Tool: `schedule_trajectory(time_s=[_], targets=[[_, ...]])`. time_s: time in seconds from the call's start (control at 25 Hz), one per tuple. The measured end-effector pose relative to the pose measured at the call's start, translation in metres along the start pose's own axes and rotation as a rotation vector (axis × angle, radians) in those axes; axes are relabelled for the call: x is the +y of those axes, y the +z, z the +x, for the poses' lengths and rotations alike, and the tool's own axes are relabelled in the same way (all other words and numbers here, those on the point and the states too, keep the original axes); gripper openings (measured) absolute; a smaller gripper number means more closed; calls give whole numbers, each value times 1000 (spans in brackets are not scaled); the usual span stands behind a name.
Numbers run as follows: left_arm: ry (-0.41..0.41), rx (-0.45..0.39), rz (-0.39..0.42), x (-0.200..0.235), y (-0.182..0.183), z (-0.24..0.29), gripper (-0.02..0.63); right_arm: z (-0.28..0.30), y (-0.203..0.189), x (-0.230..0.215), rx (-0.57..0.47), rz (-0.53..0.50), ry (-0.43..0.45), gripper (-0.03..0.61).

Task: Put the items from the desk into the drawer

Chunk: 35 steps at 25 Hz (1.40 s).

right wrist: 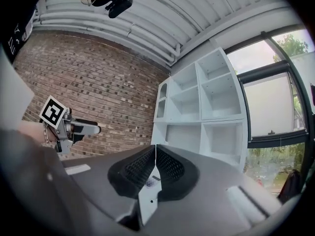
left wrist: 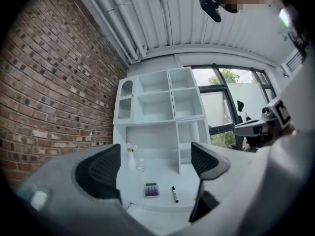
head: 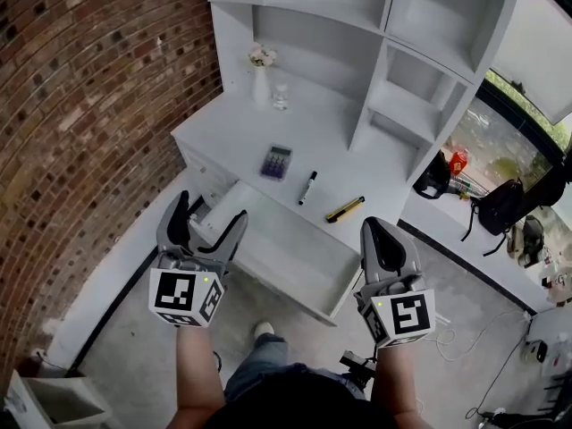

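Note:
On the white desk lie a purple calculator, a black marker and a yellow-and-black pen-like tool. Below the desk's front edge the drawer stands pulled out, and I see nothing inside it. My left gripper hangs open in front of the drawer's left corner, nothing between its jaws. My right gripper is shut and empty, off the drawer's right end. The left gripper view frames the calculator and marker between the open left gripper jaws. In the right gripper view the right gripper pads meet.
A white vase with flowers and a small glass stand at the desk's back. A shelf hutch rises over the desk. A brick wall runs along the left. Bags sit on the floor at right, a box at lower left.

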<state>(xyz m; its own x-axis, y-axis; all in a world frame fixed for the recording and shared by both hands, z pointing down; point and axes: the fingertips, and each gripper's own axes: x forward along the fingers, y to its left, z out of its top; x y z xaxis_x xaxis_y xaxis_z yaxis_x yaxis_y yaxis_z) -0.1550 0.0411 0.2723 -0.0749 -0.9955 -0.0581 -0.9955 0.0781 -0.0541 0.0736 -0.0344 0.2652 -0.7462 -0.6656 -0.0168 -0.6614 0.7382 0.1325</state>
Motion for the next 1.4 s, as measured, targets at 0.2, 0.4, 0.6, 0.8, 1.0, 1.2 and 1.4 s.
schedule_trajectory(time_s=[0.2,0.4,0.6,0.8,1.0,1.2,1.4], targets=[[-61,30,-33,45,-21,42,460,49,-9,15,36,9,-54,12],[-104,48,-65,61,-38,75,459,74,-21,10,87,11,-100,12],[-116,61,-72,61,-45,95,459,82,-28,-13,105,7,-153,12],[-114,64,-46,56,-39,108,459,88,-25,-26,95,3,-135,11],[-93,56,-16,45,-27,116,459,88,-22,-46,71,0,-114,11],[-94,91,8,34,-40,121,459,88,-32,-53,80,-7,-88,11],[-133,126,56,27,-50,131,459,86,-44,-60,89,-3,-92,9]])
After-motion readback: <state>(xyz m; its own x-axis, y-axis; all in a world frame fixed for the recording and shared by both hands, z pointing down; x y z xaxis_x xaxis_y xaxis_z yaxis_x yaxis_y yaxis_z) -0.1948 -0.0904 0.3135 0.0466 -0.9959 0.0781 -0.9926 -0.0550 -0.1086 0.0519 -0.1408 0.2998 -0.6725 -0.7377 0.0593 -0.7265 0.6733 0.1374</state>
